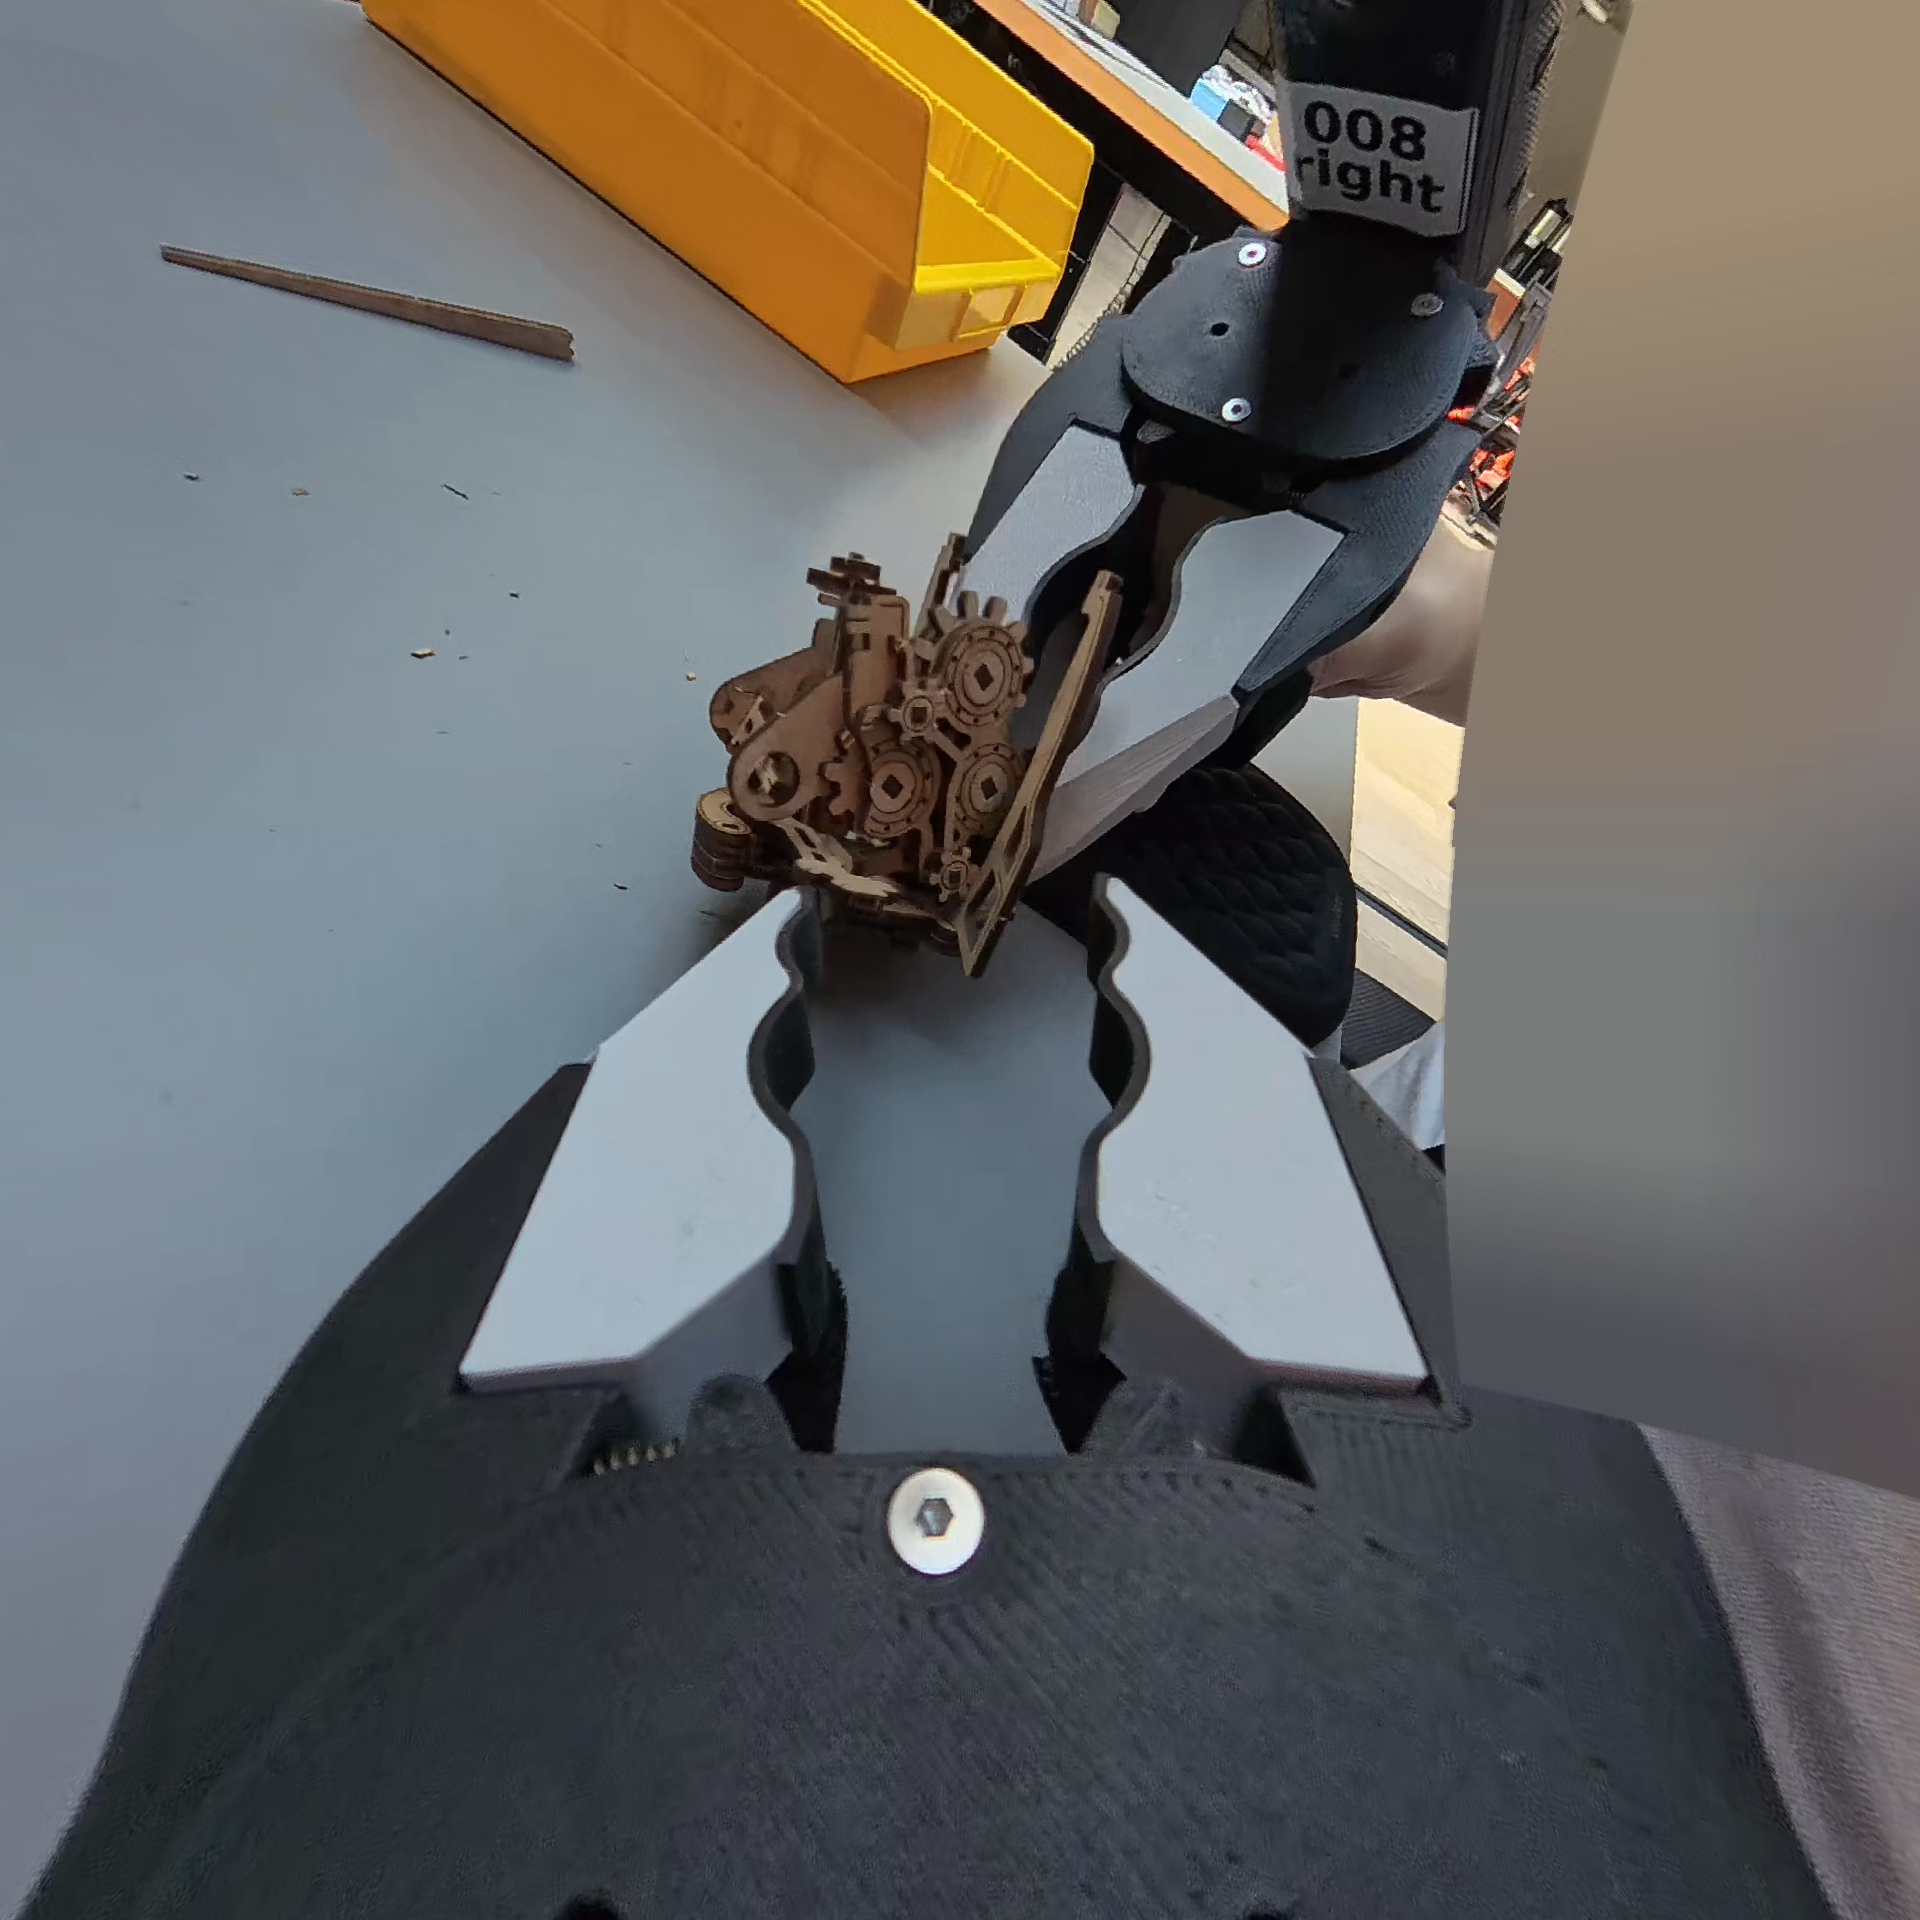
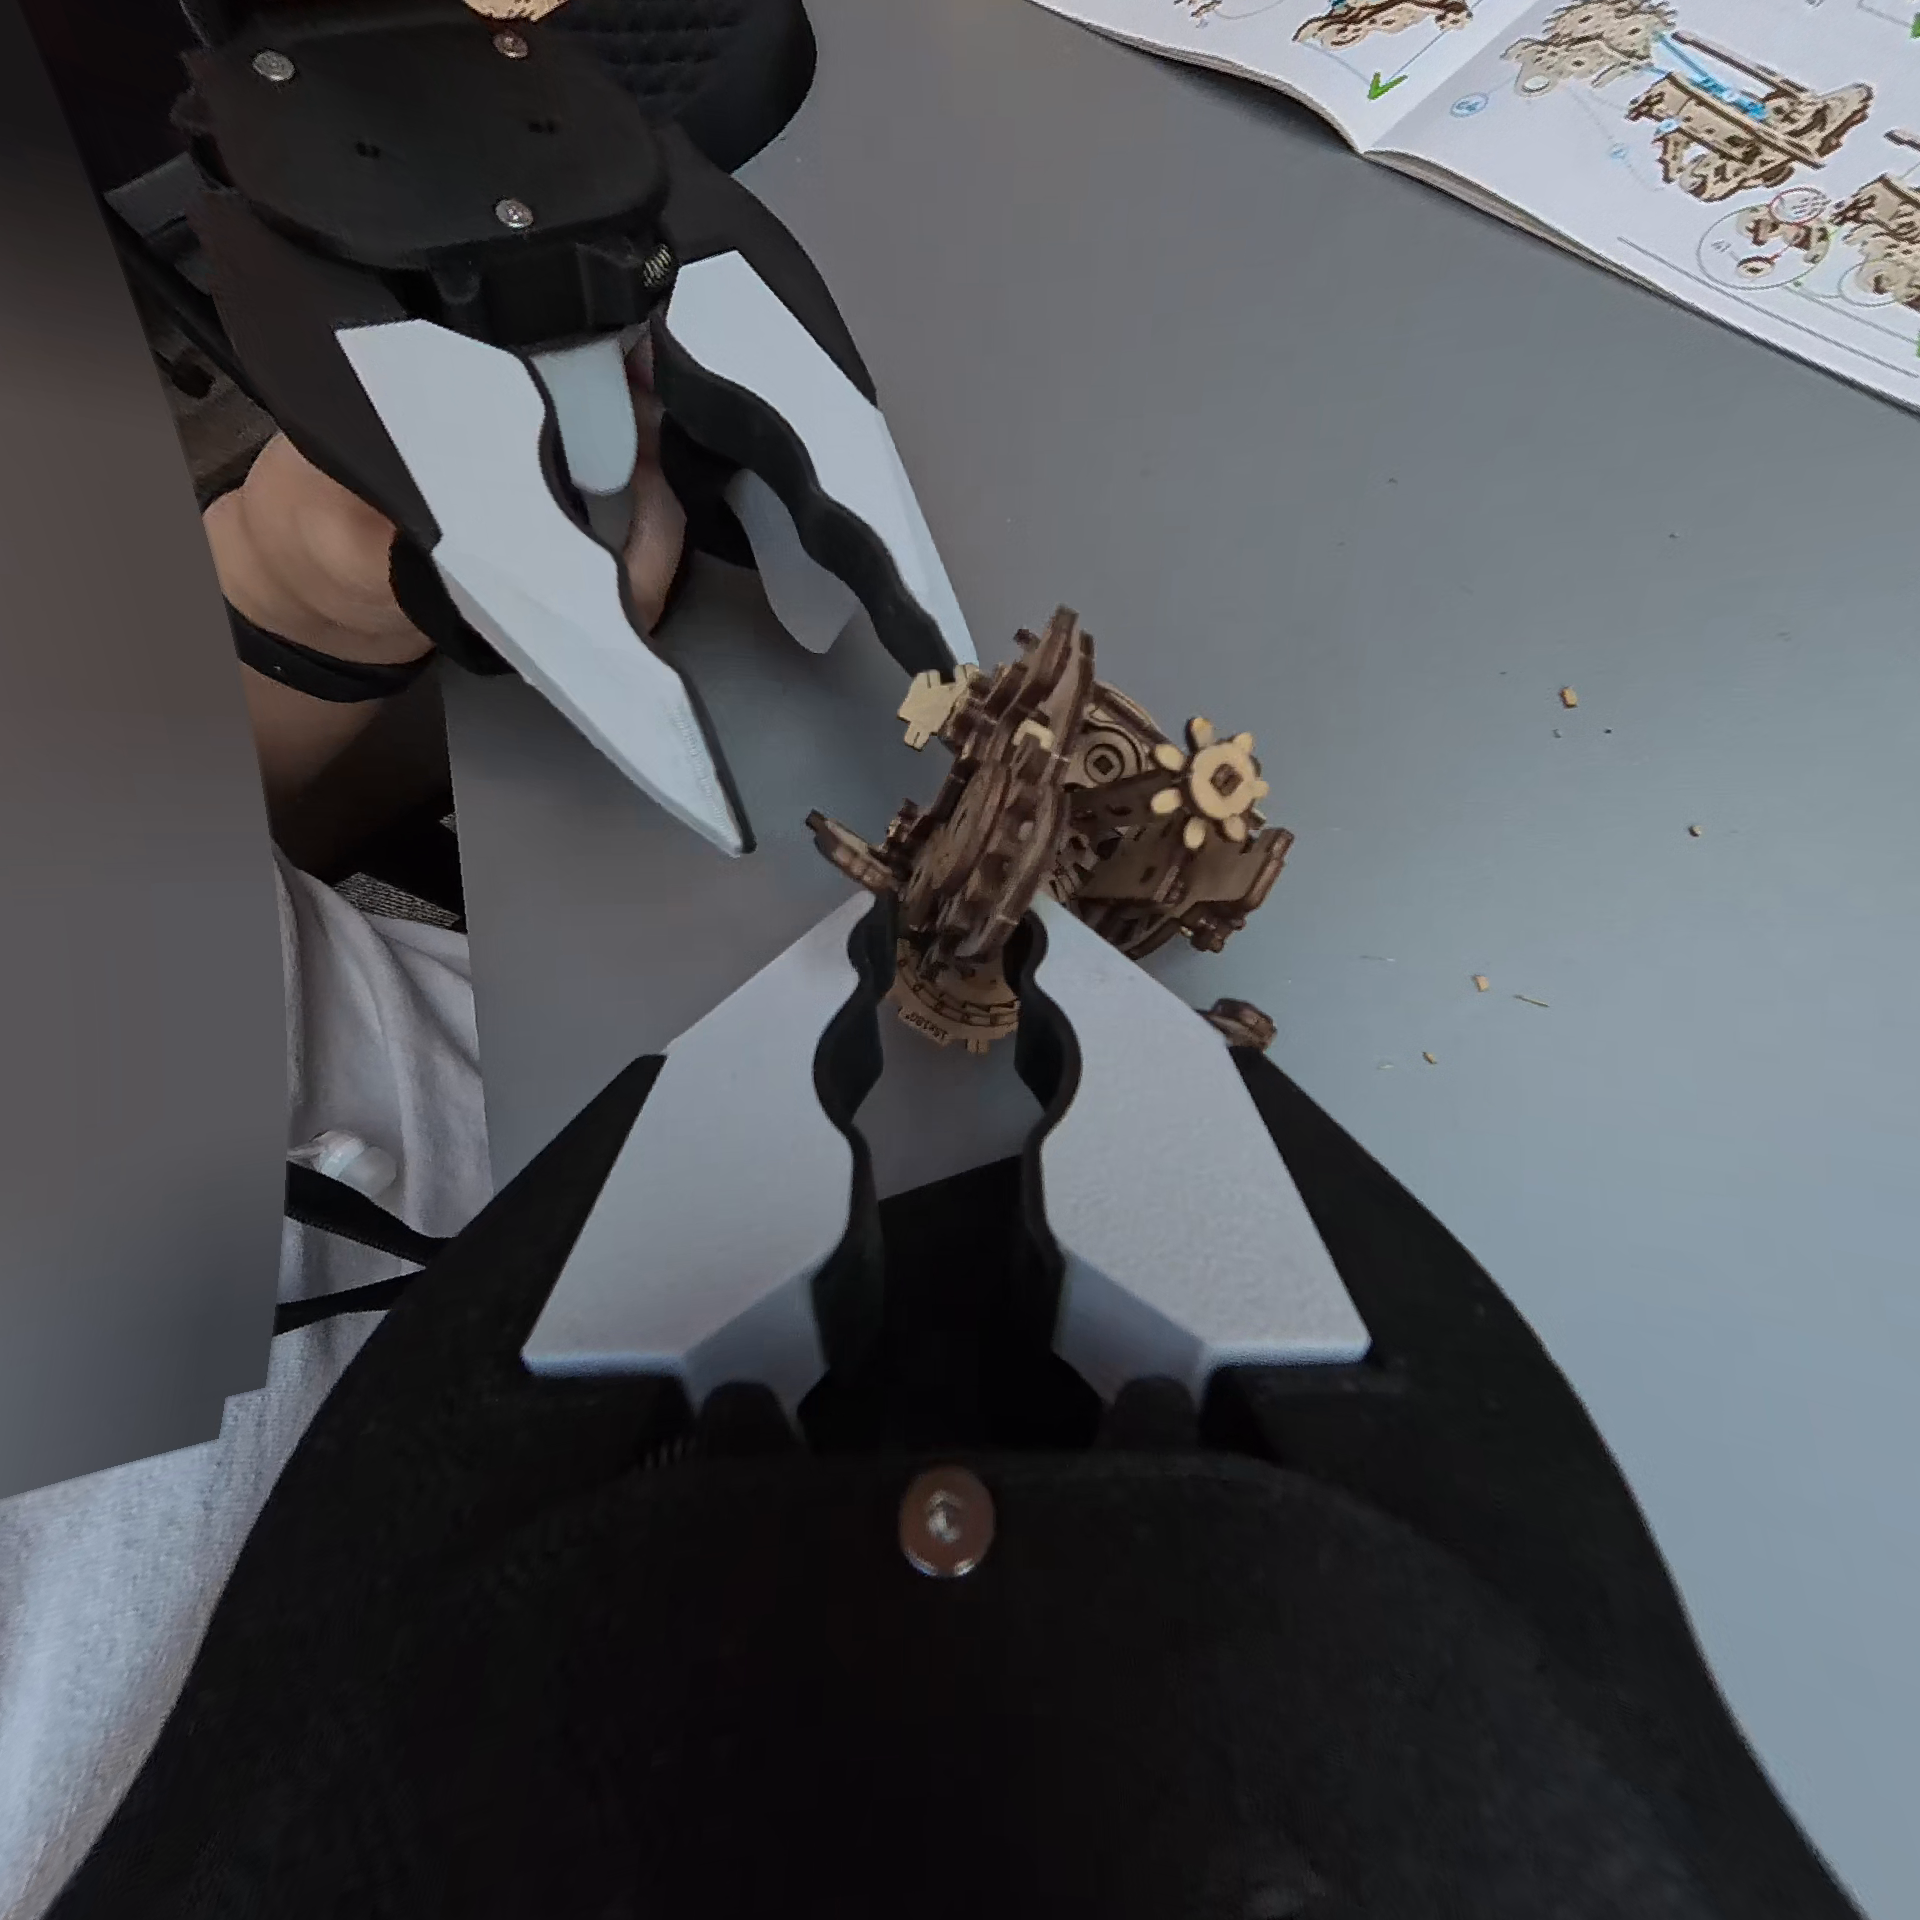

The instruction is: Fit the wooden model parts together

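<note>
At mid-table (image 1: 260, 831) one wooden model (image 1: 883, 758), a brown laser-cut cluster of gears and plates, sits tilted. The right gripper (image 2: 951, 925) is clenched on its plate edge; the left gripper (image 1: 951, 914), at six o'clock, is spread wide. One yellow bin (image 1: 727, 177) lies at eleven o'clock, one wooden strip (image 1: 364, 301) at ten.

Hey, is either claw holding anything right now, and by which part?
The right claw grips the brown laser-cut wooden gear model by its thin flat side frame; the open left claw holds nothing.
</note>
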Motion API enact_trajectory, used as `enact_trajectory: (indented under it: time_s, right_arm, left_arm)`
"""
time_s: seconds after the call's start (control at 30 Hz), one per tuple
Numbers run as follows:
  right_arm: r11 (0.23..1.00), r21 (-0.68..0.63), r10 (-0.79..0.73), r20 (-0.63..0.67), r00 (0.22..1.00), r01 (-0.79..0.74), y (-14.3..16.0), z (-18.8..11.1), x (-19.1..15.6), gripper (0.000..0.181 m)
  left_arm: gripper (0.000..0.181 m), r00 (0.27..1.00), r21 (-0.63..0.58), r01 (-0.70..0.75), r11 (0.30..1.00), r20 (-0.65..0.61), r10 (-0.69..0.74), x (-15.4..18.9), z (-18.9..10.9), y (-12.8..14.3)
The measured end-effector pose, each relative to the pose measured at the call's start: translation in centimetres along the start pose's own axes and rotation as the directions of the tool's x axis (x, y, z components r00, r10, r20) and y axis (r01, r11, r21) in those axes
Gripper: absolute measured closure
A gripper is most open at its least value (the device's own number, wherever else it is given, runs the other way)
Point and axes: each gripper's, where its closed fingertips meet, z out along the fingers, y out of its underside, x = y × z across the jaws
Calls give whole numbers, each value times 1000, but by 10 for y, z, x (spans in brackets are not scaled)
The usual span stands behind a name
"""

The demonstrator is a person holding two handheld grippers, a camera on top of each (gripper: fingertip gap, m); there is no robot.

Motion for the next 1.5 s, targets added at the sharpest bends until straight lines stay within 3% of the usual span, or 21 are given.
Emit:
enact_trajectory:
  time_s: [0.07,0.2,0.37,0.63,0.73,0.87,1.23,1.5]
  right_arm:
    - [1000,-6,13,10,1000,-12,1,1,-1,161]
    - [1000,-7,25,19,999,-25,0,2,-4,159]
    - [1000,-25,16,-23,1000,-17,3,2,-3,157]
    - [998,-52,22,-77,997,-26,9,0,-3,155]
    - [997,-60,51,-50,997,-54,9,-2,-9,143]
    - [998,-61,18,-104,994,-24,12,-2,-2,162]
    - [992,-38,112,-90,990,-116,11,-4,1,164]
    - [996,-85,17,-155,988,-31,13,2,-4,158]
  left_arm:
    - [131,1000,-34,2,999,-10,-3,1,1,5]
    - [143,993,-92,-72,993,90,80,-6,6,12]
    - [145,973,-134,-140,981,167,162,-9,9,17]
    - [146,960,-157,-173,972,195,202,-9,11,19]
    - [152,955,-159,-194,968,198,223,-8,11,19]
    - [152,954,-179,-196,964,190,230,-7,14,22]
    - [161,942,-165,-230,959,212,262,4,8,25]
    - [178,889,-182,-350,919,244,387,9,13,24]
